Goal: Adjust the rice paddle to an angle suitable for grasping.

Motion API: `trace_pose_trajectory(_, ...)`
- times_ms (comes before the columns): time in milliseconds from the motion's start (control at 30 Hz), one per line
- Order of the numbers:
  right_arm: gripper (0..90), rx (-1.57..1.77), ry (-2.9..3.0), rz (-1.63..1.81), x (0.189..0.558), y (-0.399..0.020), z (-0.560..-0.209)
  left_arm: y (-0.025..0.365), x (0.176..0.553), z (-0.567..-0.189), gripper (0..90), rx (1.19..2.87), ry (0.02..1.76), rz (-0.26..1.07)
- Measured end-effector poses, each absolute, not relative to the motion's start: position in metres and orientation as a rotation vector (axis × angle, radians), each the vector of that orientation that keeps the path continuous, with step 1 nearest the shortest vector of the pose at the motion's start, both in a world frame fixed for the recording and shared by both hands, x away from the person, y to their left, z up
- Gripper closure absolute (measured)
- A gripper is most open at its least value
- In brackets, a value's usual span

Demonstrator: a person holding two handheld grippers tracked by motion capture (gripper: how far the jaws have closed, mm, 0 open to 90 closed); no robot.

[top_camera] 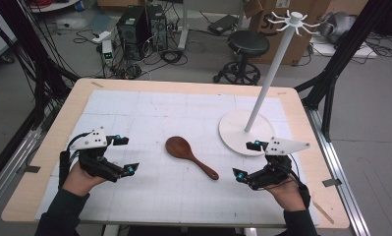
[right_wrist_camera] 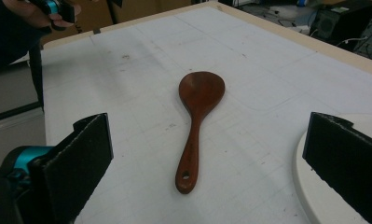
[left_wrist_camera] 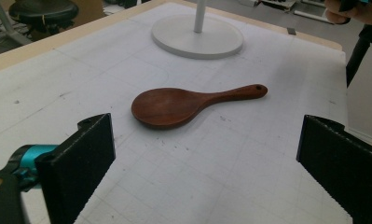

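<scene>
Presently, items on view, largest first.

Table: pale wood rim, topped by a white gridded mat that covers most of the surface.

Hanging stand: white, with a round base at the right far part of the mat, a slightly leaning pole and a crown of hooks at the top.

Left gripper: held at the left near edge, jaws spread wide, nothing between them. Right gripper: held at the right near edge, just beside the stand's base, jaws likewise wide apart and empty.

Wooden rice paddle: dark brown, lying flat on the mat between the two grippers and apart from both. Its blade points left and far, and its handle runs right and near, ending in a small hole seen in the right gripper view. The handle end lies nearer the right gripper; the blade lies nearer the left.

Handling note, as a judgement: the step in hand appears to be the approach to the paddle. The right gripper is better placed; it should come down over the thin handle, jaws across its width, closing low against the mat so the flat piece does not slide away.
</scene>
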State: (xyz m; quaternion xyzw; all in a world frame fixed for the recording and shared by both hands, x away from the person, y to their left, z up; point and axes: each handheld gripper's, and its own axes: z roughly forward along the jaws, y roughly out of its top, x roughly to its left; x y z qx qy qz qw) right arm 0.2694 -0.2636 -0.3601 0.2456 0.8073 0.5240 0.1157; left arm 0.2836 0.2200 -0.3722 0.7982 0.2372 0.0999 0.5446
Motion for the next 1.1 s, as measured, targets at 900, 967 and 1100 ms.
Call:
trace_pose_trajectory(900,0.5,0.758,2.537,1.323,0.286,-0.245,-0.373,0.222,0.284,-0.372,5.0,1.901,0.584,0.252)
trace_pose_trajectory(967,0.5,0.758,2.549,1.3,0.288,-0.243,-0.375,0.222,0.284,-0.372,5.0,1.899,0.585,0.251)
trace_pose_trajectory(1100,2.3,0.756,2.609,1.21,0.295,-0.229,-0.377,0.222,0.284,-0.372,5.0,1.902,0.587,0.248)
